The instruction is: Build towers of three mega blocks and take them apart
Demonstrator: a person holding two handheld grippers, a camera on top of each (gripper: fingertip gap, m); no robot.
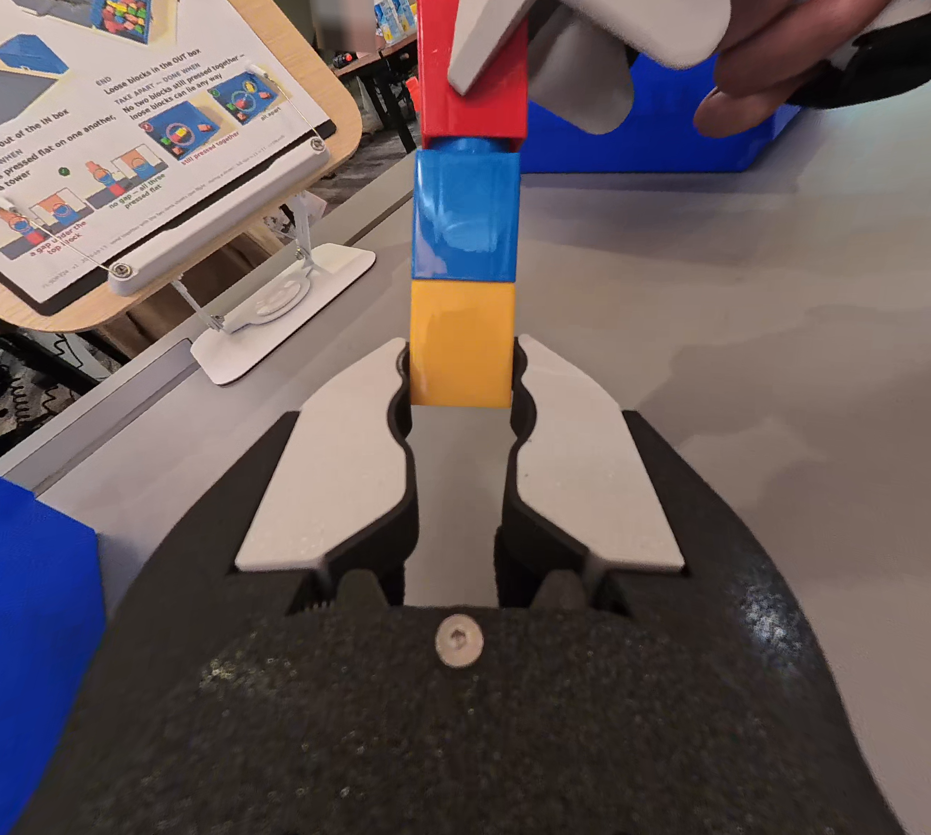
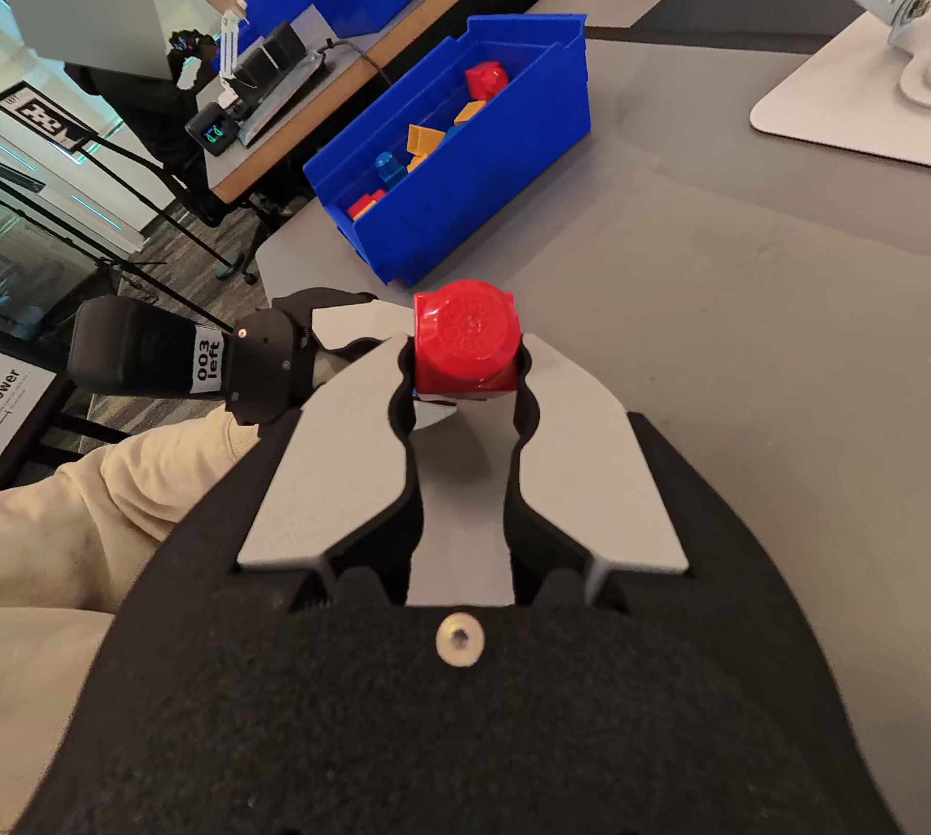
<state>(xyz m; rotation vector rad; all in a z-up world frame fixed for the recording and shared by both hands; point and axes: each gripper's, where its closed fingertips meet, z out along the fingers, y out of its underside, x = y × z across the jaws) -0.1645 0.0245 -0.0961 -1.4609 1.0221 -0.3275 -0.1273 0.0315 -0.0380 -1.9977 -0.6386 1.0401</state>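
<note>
Grey counter across both views. Blue bin at upper centre of the right wrist view, open top showing loose red, orange and blue blocks; in the left wrist view only a blue bin wall at right, contents hidden. Instruction sheet on a white stand filling the upper left of the left wrist view; in the right wrist view merely its base at upper right. Three-block tower at centre of the left wrist view: yellow block lowest, blue block above, red block on top, tilted, with the blue stud showing in a gap beneath. Left hand-held gripper clamped on the yellow block, pads pressing both sides. Right hand-held gripper clenched on the red block, seen from above in its own view, stud facing the camera.
</note>
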